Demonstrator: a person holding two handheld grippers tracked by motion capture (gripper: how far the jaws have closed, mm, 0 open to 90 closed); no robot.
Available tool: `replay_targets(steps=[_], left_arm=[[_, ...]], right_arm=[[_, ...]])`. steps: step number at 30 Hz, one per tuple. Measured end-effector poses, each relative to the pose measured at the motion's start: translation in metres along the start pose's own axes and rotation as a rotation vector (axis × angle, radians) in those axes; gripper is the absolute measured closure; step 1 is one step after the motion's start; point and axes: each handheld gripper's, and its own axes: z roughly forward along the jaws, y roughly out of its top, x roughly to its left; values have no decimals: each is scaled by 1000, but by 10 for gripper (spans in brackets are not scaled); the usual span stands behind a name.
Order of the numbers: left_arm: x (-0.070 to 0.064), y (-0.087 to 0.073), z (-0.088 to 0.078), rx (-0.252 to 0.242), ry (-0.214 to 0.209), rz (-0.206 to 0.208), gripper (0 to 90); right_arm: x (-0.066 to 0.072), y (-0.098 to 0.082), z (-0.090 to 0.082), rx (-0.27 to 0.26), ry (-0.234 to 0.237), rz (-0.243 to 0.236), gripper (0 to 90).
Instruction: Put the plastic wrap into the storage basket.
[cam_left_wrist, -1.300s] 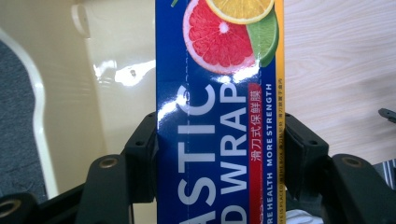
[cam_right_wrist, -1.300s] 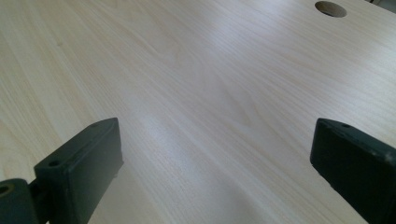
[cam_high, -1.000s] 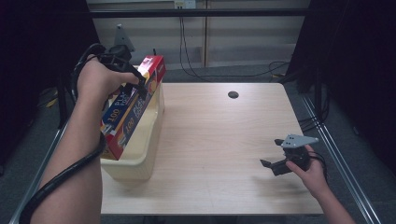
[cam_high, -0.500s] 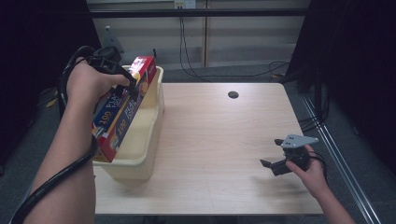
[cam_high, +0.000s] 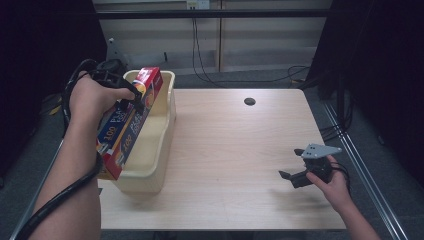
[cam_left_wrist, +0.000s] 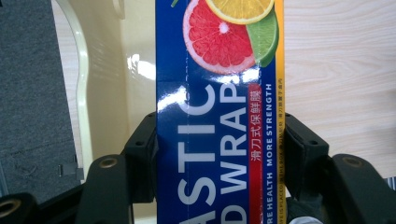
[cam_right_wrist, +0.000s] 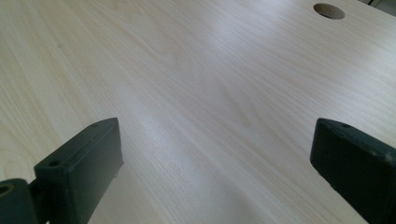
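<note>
High view has the left gripper (cam_high: 131, 97) clamped across a long wrap box (cam_high: 129, 125), which hangs tilted over the left rim of a cream bin (cam_high: 167, 107) at the left edge of the table (cam_high: 235, 145), its low end sticking out past the bin's near corner. Left gripper view shows both jaws squeezing the box's narrow sides, fruit print up top. Right gripper (cam_high: 294, 176) sits well apart over bare wood near the right edge, jaws spread wide, nothing between them.
</note>
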Motion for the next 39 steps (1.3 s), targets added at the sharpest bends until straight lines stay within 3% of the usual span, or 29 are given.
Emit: replay_targets(steps=[14,21,29,32,39], left_arm=[[11,-6,18,14,-3,-18,409],[16,-8,27,20,9,-26,409],[20,-11,37,39,-2,-28,408],[21,-13,42,44,-12,-46,409],[26,-15,51,50,-5,-37,408]], right_arm=[[0,0,-1,1,-10,1,22],[0,0,0,6,7,1,22],[0,0,0,6,3,0,22],[0,0,0,4,2,0,22],[1,0,0,3,1,1,22]])
